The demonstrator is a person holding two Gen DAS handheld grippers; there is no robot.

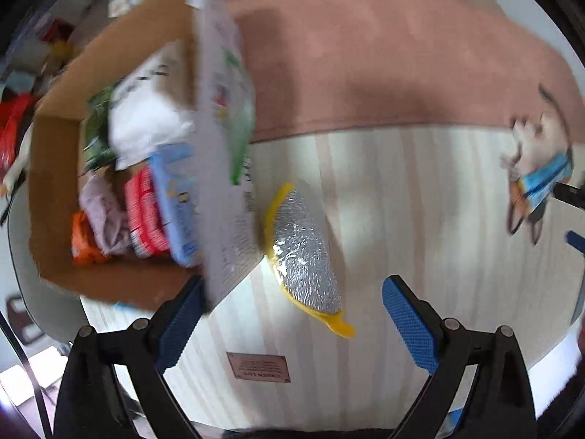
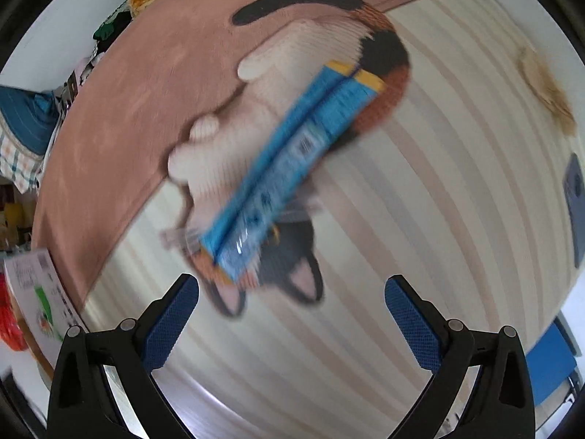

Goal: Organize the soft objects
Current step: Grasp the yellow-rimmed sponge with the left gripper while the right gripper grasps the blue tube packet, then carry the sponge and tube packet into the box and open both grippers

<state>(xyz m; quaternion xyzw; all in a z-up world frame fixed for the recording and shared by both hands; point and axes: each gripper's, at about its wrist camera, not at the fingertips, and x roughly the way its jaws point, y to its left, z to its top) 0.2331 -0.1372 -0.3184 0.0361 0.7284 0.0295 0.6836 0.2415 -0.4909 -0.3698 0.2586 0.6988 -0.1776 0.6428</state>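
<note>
In the left wrist view, a cardboard box (image 1: 55, 183) at the left holds several soft packs: a white one (image 1: 150, 117), a blue one (image 1: 175, 205), a red one (image 1: 144, 216). A silver pouch with yellow trim (image 1: 305, 252) lies on the striped table beside the box flap. My left gripper (image 1: 292, 314) is open and empty just short of the pouch. In the right wrist view, a blue pack (image 2: 289, 161) lies on a flat cat-shaped plush (image 2: 256, 146). My right gripper (image 2: 292, 314) is open and empty near the cat's ears. Both show at the far right of the left view (image 1: 537, 168).
A pink cloth (image 1: 384, 55) covers the far part of the striped table (image 1: 420, 219). The box's printed white flap (image 1: 223, 146) stands up between the box and the pouch. A dark phone-like object (image 2: 576, 205) lies at the right edge. A brown stain (image 2: 548, 91) marks the table.
</note>
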